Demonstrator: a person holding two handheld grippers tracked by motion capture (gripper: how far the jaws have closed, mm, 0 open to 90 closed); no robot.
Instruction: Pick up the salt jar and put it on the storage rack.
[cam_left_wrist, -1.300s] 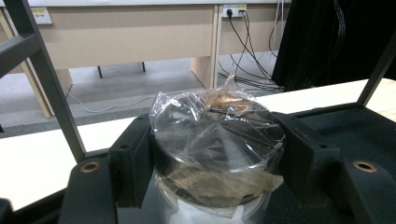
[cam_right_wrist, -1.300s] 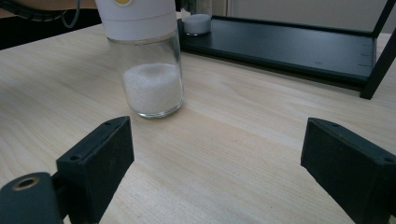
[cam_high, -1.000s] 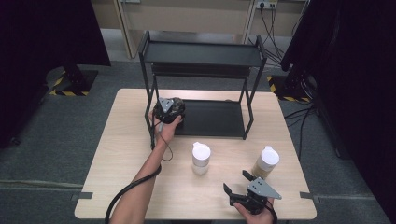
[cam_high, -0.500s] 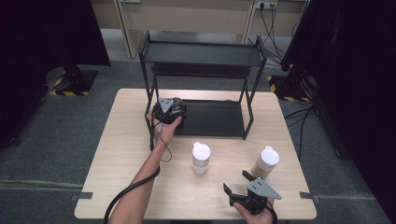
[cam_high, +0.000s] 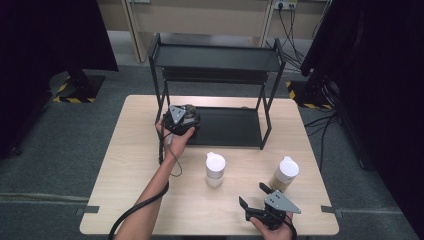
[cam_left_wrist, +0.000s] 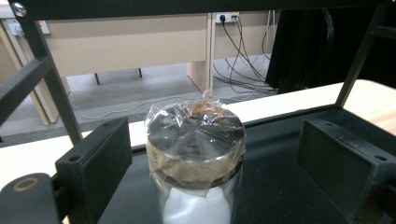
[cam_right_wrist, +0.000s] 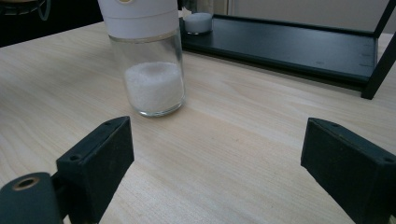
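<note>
On the left end of the black rack's lower shelf (cam_high: 232, 127) stands a glass jar (cam_left_wrist: 196, 135) with white contents and a dark lid wrapped in clear film. My left gripper (cam_high: 181, 119) is open, with one jaw on each side of this jar and a gap on both sides. Near the table's front edge my right gripper (cam_high: 254, 196) is open and holds nothing. It faces a white-lidded jar of white powder (cam_high: 215, 169), which stands on the table in the right gripper view (cam_right_wrist: 152, 70).
A second white-lidded jar with yellowish contents (cam_high: 285, 173) stands on the table, right of the right gripper. The rack's top shelf (cam_high: 220, 57) overhangs the lower one. Its posts (cam_high: 267, 115) stand at the corners. The light wooden table (cam_high: 130, 165) is bare at the left.
</note>
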